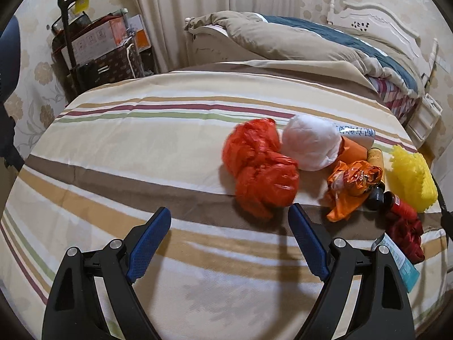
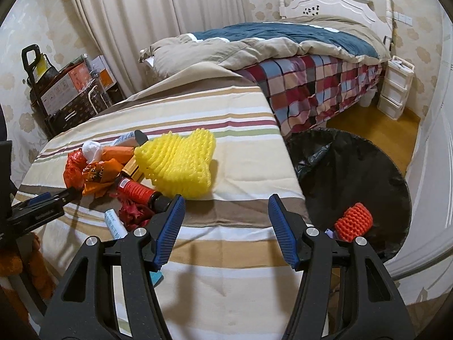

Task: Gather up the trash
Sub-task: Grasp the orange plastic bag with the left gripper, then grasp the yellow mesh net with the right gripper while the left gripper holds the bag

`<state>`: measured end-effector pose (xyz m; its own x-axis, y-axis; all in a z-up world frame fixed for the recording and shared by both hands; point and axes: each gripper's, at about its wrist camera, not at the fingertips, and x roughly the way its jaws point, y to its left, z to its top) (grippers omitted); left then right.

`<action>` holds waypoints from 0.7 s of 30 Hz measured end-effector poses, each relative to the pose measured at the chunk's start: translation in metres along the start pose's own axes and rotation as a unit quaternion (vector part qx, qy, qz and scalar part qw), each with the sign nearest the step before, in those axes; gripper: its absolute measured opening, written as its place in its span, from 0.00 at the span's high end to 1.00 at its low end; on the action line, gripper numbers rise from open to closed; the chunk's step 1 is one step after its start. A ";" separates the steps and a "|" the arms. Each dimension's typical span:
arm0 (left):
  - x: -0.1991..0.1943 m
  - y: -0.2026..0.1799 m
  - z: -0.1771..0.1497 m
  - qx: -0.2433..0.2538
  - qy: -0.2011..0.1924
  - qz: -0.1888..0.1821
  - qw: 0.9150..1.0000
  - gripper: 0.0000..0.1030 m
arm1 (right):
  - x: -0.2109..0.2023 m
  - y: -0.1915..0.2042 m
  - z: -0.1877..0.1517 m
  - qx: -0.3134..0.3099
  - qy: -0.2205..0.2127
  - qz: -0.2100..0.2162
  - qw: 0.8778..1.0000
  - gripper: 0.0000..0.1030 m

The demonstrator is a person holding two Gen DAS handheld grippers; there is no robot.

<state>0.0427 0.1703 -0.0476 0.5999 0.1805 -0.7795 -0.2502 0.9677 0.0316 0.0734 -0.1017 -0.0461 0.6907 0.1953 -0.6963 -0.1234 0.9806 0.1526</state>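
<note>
Trash lies in a pile on the striped table cloth [image 1: 141, 147]: a crumpled red plastic bag [image 1: 260, 167], a white wad [image 1: 310, 144], an orange wrapper [image 1: 354, 181], a yellow foam net [image 1: 410, 178] and a red bottle [image 1: 399, 206]. My left gripper [image 1: 229, 215] is open and empty, just in front of the red bag. My right gripper [image 2: 225, 202] is open and empty, near the yellow foam net [image 2: 178, 161] and red bottle [image 2: 136, 191]. A black-lined trash bin [image 2: 354, 170] stands right of the table, with an orange foam net [image 2: 354, 221] inside.
A bed [image 2: 297, 65] with rumpled quilt and plaid sheet stands behind the table. A white drawer unit [image 2: 396, 87] is by the bed. Boxes and a black trolley [image 1: 93, 42] stand at the back left. A white tube [image 2: 114, 223] lies near the table's front.
</note>
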 end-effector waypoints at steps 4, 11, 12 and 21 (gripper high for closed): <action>-0.004 0.001 0.005 0.000 -0.014 -0.008 1.000 0.18 | 0.003 0.005 -0.001 -0.003 0.003 0.001 1.000 0.42; 0.008 -0.008 0.021 0.010 -0.019 -0.017 1.000 0.18 | 0.003 0.009 0.003 -0.007 0.001 0.003 1.000 0.42; 0.011 -0.007 0.022 0.010 -0.018 -0.019 1.000 0.18 | 0.002 0.010 0.004 -0.008 0.000 0.003 1.000 0.42; 0.018 -0.005 0.014 0.033 0.001 -0.053 0.998 0.69 | 0.011 0.020 0.017 -0.018 -0.001 0.008 1.000 0.42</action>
<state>0.0660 0.1710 -0.0531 0.6187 0.0752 -0.7820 -0.1345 0.9908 -0.0112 0.0905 -0.0800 -0.0382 0.6892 0.2105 -0.6933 -0.1602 0.9775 0.1376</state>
